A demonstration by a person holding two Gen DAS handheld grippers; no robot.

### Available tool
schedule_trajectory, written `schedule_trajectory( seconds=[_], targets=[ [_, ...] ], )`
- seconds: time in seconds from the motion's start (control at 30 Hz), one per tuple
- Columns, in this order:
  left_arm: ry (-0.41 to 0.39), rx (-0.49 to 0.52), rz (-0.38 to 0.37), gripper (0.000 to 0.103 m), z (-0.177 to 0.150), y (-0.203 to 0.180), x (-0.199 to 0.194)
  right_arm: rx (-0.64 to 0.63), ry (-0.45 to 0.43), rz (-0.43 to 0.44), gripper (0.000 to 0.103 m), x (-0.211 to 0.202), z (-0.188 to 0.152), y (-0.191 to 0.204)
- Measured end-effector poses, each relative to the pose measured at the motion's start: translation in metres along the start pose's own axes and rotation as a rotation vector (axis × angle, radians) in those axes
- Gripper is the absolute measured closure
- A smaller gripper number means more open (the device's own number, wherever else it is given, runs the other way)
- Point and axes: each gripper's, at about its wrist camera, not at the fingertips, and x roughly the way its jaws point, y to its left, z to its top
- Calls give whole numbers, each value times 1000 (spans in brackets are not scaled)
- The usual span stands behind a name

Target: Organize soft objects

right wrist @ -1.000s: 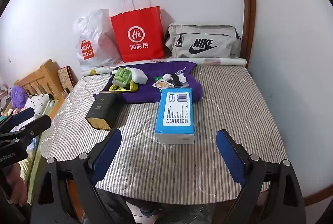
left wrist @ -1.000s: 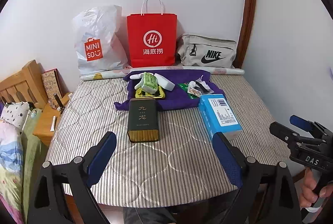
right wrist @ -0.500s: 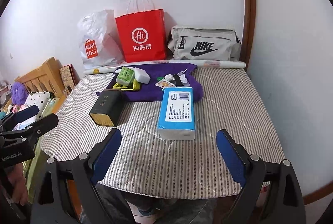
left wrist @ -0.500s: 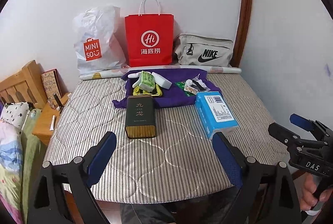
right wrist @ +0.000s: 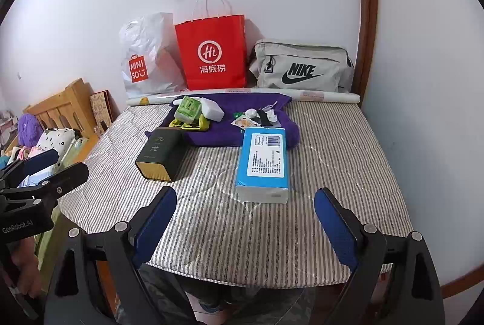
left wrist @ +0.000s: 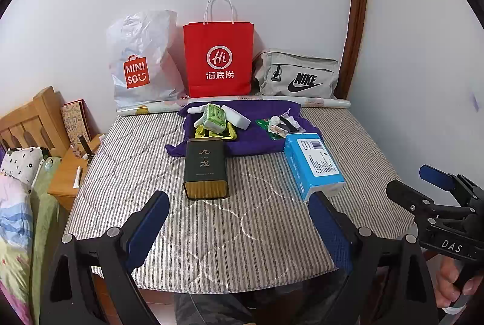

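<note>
Striped quilted mattress carries clutter ahead of both tongs. Left tongs and right tongs gape wide, empty. Blue rectangular tissue pack lies nearest, likely first pick.

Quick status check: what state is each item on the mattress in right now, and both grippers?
left gripper: open, empty
right gripper: open, empty
dark tea tin: lying flat
blue tissue pack: lying flat, untouched
purple cloth: spread, items on it
red paper bag: upright against wall
</note>
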Motion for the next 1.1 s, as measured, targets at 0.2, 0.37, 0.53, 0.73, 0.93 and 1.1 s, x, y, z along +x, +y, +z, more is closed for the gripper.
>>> schedule_trajectory(
  seconds=[0.2, 0.37, 0.53, 0.73, 0.93, 1.1],
  targets=[
    [-2, -1, 4, 10, -1, 0, -2, -4, -5, 1, 11, -2, 0, 2],
    [-1, 0, 1, 10, 0, 0, -2, 4, -7, 6, 11, -2, 0, 1],
    [0, -2, 3, 10, -1, 0, -3, 4, -9, 7, 11, -4, -1, 0],
    [0, -1, 2, 10, -1, 0, -2, 3, -8, 6, 11, -4, -1, 0],
    [-2, -3, 2, 10, -1, 0, -3, 1, -10, 5, 11, -5, -1, 0],
    [-4, -4, 1, 10, -1, 0, -4, -6, -13, 5, 11, -6, 0, 0]
  ],
)
